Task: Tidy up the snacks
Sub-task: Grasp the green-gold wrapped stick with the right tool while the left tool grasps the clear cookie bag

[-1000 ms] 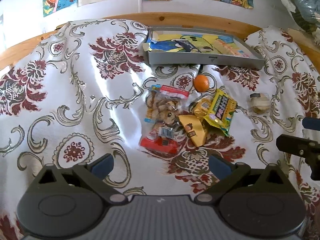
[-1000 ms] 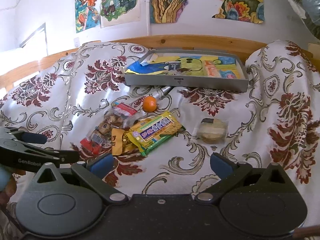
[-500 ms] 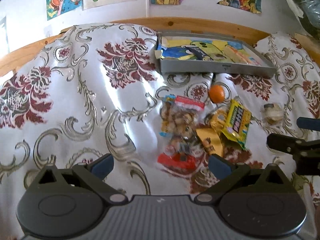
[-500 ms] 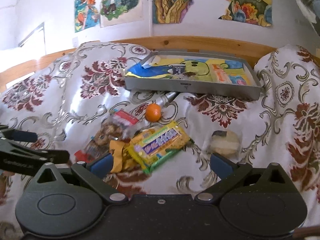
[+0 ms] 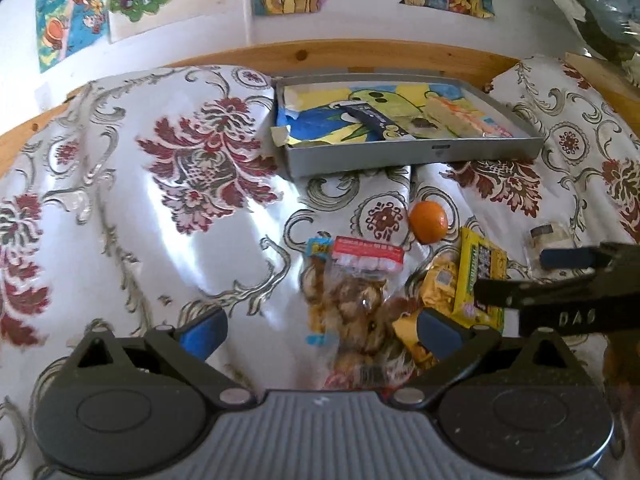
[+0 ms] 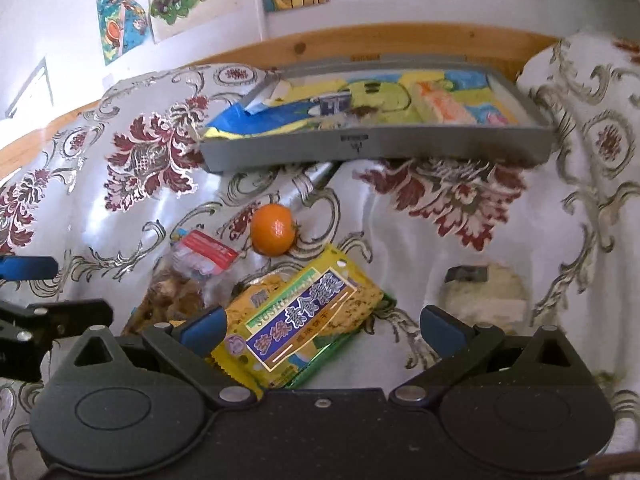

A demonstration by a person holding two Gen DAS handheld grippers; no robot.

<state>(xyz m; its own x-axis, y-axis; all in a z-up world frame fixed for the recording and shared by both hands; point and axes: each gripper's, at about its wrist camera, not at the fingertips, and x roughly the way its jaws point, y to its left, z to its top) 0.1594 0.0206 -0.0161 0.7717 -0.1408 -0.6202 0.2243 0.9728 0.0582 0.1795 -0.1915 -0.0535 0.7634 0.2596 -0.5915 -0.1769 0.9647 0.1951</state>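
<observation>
- Left wrist view: left gripper (image 5: 320,330) has its blue-tipped fingers spread wide, nothing between them, hanging right over the clear nut bag (image 5: 356,300) with the red label.
- Right wrist view: right gripper (image 6: 324,330) is spread wide too, empty, sitting just above the yellow-green cracker pack (image 6: 300,320).
- Taking that cracker pack as the anchor: the nut bag lies touching it on the left, and a small gold packet (image 5: 412,332) is tucked between the two.
- Orange (image 6: 273,229) sits just behind the cracker pack, nearly touching its far corner.
- Round pale cake in a clear wrapper (image 6: 486,294) lies off to the right of the pack, clearly apart from it.
- Grey tray (image 6: 376,146) is well behind the pack, near the wooden edge, with a colourful liner and a few snacks already in it.
- Everything rests on the white floral cloth (image 5: 120,240).
</observation>
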